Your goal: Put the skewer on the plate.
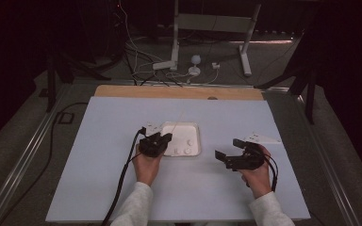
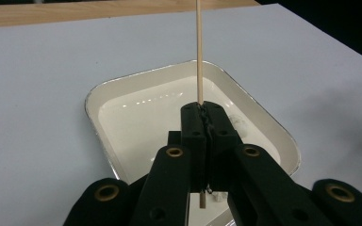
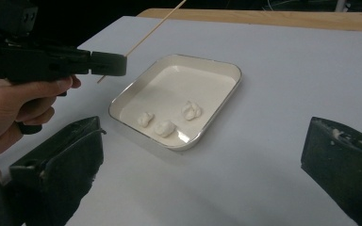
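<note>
A white rectangular tray (image 1: 196,128) (image 2: 122,89) (image 3: 226,70) sits in the middle of the table. Three small white lumps (image 3: 165,128) (image 1: 187,150) lie in its near part. My left gripper (image 1: 166,137) (image 2: 202,109) (image 3: 108,64) hovers at the tray's left edge, shut on a thin wooden skewer (image 2: 199,52) (image 3: 155,28) that points up and away over the tray. My right gripper (image 1: 228,148) (image 3: 202,165) is open to the right of the tray, nothing between its jaws.
The pale blue table top (image 1: 113,122) has a wooden strip (image 1: 179,92) along its far edge. Beyond it stand white stand legs (image 1: 174,61) and loose cables (image 1: 136,61) on the floor. Cables trail from both grippers toward the person.
</note>
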Motion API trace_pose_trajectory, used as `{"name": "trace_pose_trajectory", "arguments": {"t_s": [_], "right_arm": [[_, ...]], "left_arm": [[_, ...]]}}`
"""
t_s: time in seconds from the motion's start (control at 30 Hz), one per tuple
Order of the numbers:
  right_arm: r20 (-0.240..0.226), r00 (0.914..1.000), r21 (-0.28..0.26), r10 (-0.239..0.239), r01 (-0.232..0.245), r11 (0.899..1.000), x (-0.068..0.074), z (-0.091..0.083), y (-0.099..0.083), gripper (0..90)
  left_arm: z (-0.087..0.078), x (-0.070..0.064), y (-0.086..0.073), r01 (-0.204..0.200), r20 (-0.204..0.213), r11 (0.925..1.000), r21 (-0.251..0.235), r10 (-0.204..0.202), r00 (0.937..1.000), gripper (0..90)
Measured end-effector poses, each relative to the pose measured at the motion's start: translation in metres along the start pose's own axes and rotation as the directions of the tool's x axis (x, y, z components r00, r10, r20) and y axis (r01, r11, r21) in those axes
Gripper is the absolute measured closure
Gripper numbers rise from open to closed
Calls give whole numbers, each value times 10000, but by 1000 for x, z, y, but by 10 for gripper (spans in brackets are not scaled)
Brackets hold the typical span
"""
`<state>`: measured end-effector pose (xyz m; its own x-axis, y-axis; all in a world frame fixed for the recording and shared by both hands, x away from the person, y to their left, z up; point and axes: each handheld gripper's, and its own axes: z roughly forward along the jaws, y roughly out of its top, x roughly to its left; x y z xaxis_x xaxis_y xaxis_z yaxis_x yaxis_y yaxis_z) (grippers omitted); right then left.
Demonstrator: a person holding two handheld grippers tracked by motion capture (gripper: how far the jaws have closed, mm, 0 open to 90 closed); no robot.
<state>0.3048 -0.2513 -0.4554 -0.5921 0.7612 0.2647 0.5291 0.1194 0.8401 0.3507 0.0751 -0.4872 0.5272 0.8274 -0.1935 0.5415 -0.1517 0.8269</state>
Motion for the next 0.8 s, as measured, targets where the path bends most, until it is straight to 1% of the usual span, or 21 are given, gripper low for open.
{"name": "trace_pose_trajectory", "arguments": {"t_s": [0.17,0.27,0.37,0.5,0.6,0.7,0.73,0.8], "right_arm": [[30,10000,-16,26,-26,10000,-1,-1,-1,0],[25,10000,-17,63,-63,10000,-1,-2,-1,0],[31,10000,6,67,-67,10000,-1,-1,-2,0],[16,10000,0,66,-66,10000,-1,-1,-2,0],[22,10000,-12,80,-80,10000,-1,-1,-2,0],[15,10000,12,94,-94,10000,-1,-1,-2,0],[15,9999,22,99,-99,9999,-1,-1,-2,0],[8,10000,35,81,-81,10000,-1,-1,-2,0]], "left_arm": [[6,-1,-3,-33,-118,9998,185,35,9999,893],[9,0,-6,93,-160,9996,274,-89,9998,892],[13,1,-10,132,-246,9989,455,-121,9996,892],[17,2,-15,386,-317,9972,635,-366,9988,890],[19,3,-17,508,-400,9956,782,-478,9981,890],[20,3,-18,530,-441,9950,851,-494,9978,888],[21,3,-19,629,-463,9944,854,-591,9972,888],[22,4,-20,698,-518,9937,881,-654,9965,862]]}}
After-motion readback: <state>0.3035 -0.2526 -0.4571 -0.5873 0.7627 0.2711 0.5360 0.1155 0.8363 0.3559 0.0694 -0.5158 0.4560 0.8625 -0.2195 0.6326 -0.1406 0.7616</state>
